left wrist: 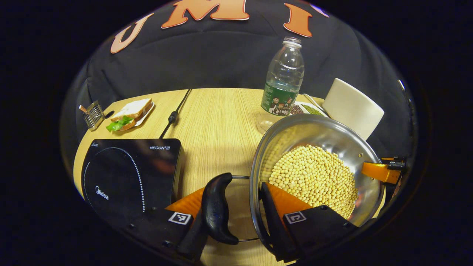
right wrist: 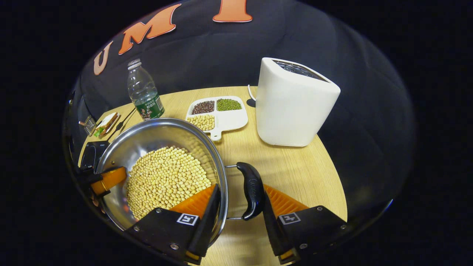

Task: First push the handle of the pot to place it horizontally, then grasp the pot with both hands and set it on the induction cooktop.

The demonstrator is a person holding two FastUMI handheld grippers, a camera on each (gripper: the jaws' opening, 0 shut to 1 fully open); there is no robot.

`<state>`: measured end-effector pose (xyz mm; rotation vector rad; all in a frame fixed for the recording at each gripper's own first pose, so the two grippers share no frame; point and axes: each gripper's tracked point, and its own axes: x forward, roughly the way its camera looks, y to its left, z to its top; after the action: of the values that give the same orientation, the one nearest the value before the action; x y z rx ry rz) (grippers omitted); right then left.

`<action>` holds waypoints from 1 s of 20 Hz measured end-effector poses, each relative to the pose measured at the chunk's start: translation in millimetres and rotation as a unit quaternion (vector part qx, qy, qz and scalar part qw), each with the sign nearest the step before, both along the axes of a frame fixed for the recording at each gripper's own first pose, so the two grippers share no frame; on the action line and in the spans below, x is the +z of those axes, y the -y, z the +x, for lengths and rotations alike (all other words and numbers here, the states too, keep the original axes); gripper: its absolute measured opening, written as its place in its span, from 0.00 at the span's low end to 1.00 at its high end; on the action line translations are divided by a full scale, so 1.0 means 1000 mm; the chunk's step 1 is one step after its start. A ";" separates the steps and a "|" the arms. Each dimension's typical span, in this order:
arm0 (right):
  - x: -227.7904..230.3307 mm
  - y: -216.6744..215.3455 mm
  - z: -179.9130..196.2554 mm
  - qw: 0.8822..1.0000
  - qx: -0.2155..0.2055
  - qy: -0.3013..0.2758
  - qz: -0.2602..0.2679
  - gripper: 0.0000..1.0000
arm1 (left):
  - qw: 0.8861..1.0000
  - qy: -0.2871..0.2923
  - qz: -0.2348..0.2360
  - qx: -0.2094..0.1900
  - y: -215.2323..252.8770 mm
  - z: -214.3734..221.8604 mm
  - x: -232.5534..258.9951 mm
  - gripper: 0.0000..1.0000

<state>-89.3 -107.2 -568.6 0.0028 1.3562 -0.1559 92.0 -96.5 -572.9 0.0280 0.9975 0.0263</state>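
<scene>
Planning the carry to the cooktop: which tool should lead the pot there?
Left. The left tool grips the pot by the handle nearest the induction cooktop; the right tool holds the far side.

Bright overhead light falls on the worktop point(left wrist: 218, 111); the pot point(left wrist: 295, 136) wall glints and casts a soft shadow. Fisheye bending curves the edges; focus stays sharp.

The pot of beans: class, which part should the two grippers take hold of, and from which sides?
Grip the pot at its two black side handles, one gripper from each opposite side. Each handle stands out from the rim on wire arms, leaving a gap for a finger; the left gripper and right gripper already straddle handle and rim there. The round wall offers no hold.
</scene>
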 end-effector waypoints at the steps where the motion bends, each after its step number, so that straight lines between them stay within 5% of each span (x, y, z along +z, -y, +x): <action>1: 0.000 -0.001 -0.001 1.000 0.000 0.003 -0.001 0.63 | 1.000 0.001 0.000 0.004 -0.001 -0.001 0.003 0.77; 15: 0.074 -0.053 0.002 0.999 0.007 0.049 0.001 0.60 | 0.997 0.075 0.024 0.004 -0.041 -0.006 0.088 0.71; 20: 0.106 -0.090 0.007 0.998 0.024 0.063 0.011 0.60 | 0.995 0.092 0.029 0.015 -0.081 -0.023 0.128 0.77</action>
<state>-82.3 -17.0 -463.0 -0.0006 1.2308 -0.0992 69.4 -15.8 -445.0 0.0638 0.8132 0.0837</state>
